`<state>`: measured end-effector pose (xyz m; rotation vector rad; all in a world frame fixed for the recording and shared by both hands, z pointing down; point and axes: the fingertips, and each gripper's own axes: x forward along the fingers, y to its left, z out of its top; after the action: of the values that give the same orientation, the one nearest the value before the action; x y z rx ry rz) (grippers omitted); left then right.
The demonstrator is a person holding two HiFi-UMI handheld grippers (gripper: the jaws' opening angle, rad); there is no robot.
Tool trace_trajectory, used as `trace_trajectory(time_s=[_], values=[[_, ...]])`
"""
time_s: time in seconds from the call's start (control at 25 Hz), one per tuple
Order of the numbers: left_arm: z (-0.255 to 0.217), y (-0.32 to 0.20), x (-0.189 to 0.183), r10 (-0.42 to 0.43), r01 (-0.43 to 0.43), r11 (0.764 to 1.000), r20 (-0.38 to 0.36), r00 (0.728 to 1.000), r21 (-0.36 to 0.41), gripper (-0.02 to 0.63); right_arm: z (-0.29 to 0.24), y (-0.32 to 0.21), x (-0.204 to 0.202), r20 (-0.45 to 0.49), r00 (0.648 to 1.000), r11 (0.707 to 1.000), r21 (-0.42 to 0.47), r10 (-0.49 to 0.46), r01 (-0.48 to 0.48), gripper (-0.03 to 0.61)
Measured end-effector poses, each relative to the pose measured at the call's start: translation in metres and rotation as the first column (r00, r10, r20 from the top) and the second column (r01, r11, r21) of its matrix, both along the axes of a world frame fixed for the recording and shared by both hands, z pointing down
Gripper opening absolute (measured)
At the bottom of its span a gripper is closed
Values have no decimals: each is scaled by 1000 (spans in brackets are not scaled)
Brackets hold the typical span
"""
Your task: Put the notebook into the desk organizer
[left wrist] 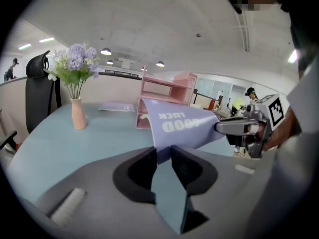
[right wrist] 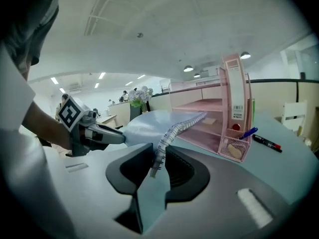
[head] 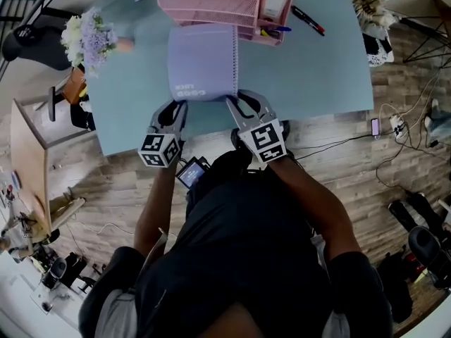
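Note:
A lilac spiral notebook [head: 202, 62] is held slightly above the pale blue table [head: 317, 76], its far edge at the pink desk organizer [head: 225, 2]. My left gripper [head: 177, 104] is shut on its near left corner; in the left gripper view the cover [left wrist: 182, 126] sits between the left gripper's [left wrist: 163, 156] jaws. My right gripper [head: 236, 98] is shut on the near right corner at the wire spiral [right wrist: 172, 131], which runs from the right gripper [right wrist: 158, 166] toward the organizer's [right wrist: 219, 113] lower shelf. Each gripper shows in the other's view: the right gripper [left wrist: 239, 127], the left gripper [right wrist: 107, 133].
A pink vase with lilac flowers [head: 88, 41] stands at the table's left. A black marker [head: 308, 20] lies right of the organizer, and a blue pen [right wrist: 247, 132] sticks out of its mesh cup. Another lilac sheet [left wrist: 117, 106] lies behind. Cables [head: 394, 125] cross the floor at the right.

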<state>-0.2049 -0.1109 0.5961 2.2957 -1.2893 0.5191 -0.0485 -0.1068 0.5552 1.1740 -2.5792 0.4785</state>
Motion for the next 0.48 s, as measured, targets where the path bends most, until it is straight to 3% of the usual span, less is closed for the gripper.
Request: trace_trajectory(time_s=[0.24, 0.48], values=[[6, -11, 14, 61, -62, 998, 63, 996, 21, 156, 18, -4, 18, 38, 996, 996, -39, 81, -79, 78], [18, -35, 32, 109, -107, 994, 82, 991, -32, 156, 39, -22, 37, 91, 982, 979, -133, 168, -155, 77]])
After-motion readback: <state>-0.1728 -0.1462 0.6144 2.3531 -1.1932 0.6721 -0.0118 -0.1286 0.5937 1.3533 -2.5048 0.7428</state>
